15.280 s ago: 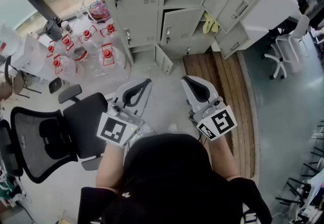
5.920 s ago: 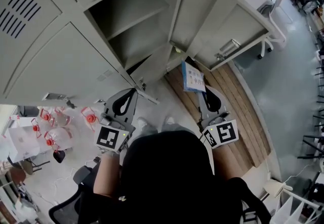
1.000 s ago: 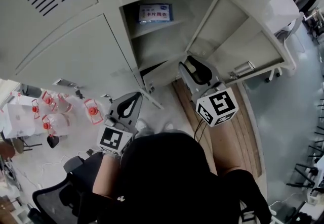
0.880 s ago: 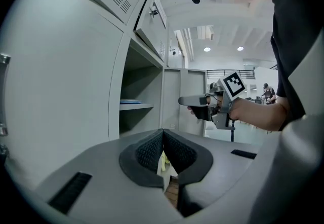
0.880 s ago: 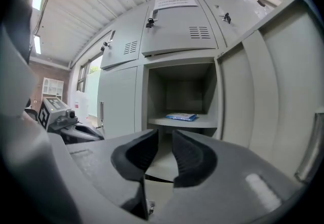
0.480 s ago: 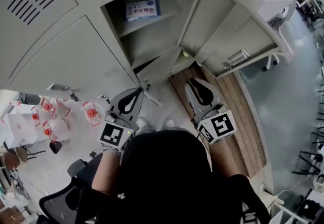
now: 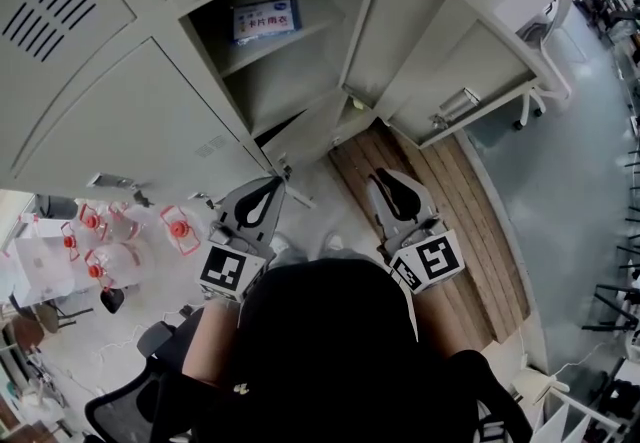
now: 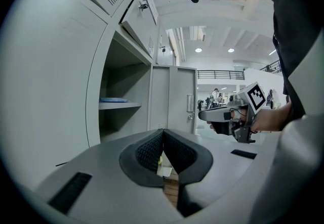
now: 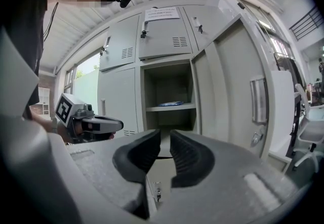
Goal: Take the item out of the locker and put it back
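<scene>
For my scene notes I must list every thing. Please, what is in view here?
lockers: one bank, grey, ahead; one door open
packet: one, blue and white, flat on the open locker's shelf
water jugs: several, clear with red caps, floor at left
office chair: one, black, lower left
swivel chair: one, white, upper right
wooden strip: one, brown, floor below the open door
left gripper: grey, jaws together, empty
right gripper: grey, jaws narrowly apart, just been closing, nothing between

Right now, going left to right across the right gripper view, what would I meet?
left gripper → blue packet on the locker shelf → open locker door → white office chair
</scene>
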Motion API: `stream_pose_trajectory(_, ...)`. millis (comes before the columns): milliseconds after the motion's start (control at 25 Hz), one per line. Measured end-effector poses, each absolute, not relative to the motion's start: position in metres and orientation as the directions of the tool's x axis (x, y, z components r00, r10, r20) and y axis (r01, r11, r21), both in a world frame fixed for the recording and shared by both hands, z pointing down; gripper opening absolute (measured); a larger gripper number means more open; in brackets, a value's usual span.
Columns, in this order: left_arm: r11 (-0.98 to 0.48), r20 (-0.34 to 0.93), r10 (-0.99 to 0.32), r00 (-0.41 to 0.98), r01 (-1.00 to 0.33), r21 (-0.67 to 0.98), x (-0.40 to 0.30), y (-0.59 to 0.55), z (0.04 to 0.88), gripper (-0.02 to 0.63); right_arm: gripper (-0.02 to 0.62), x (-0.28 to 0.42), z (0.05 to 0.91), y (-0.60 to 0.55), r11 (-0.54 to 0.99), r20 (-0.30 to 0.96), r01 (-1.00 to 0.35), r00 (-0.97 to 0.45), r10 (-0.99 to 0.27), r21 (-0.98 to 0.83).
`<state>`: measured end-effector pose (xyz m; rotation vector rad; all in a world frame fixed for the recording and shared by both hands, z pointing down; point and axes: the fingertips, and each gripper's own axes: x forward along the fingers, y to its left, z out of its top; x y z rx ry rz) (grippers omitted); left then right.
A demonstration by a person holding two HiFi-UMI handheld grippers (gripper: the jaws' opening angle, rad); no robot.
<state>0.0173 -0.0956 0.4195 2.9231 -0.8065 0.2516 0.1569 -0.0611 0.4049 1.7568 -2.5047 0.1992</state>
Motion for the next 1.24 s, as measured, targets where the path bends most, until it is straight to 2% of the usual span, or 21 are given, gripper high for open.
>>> stream_pose_trajectory(200, -0.873, 0.166, -0.479, 0.862, -0.488, 0.013, 0.016, -0.092, 0.425, 0.009, 0.054, 0.154, 0.403, -0.06, 0.339, 0.13, -0.939, -0.344, -0.93, -0.055)
stream_pose_trajectory(400, -0.843, 0.193, -0.508, 0.839, -0.531, 0.088, 0.013, -0.094, 0.418, 0.009, 0.054, 0.148, 0.405, -0.061, 0.35, 0.138, -0.935, -0.354, -0.925, -0.054)
stream_pose_trajectory(880, -0.85, 0.176, -0.514, 0.84, -0.526, 0.027, 0.003, -0.1, 0.427, 0.009, 0.054, 0.142, 0.407, -0.071, 0.362, 0.148, -0.931, -0.366, -0.919, -0.055)
stream_pose_trajectory(1040, -0.819, 0.194, -0.541, 0.818, -0.565, 0.098, 0.002, -0.102, 0.42, 0.009, 0.054, 0.138, 0.41, -0.073, 0.371, 0.155, -0.927, -0.376, -0.914, -0.06)
stream_pose_trajectory(1240, -0.831, 0.19, -0.531, 0.826, -0.551, 0.074, -0.001, -0.101, 0.425, 0.009, 0.053, 0.136, 0.411, -0.076, 0.376, 0.152, -0.925, -0.381, -0.912, -0.063)
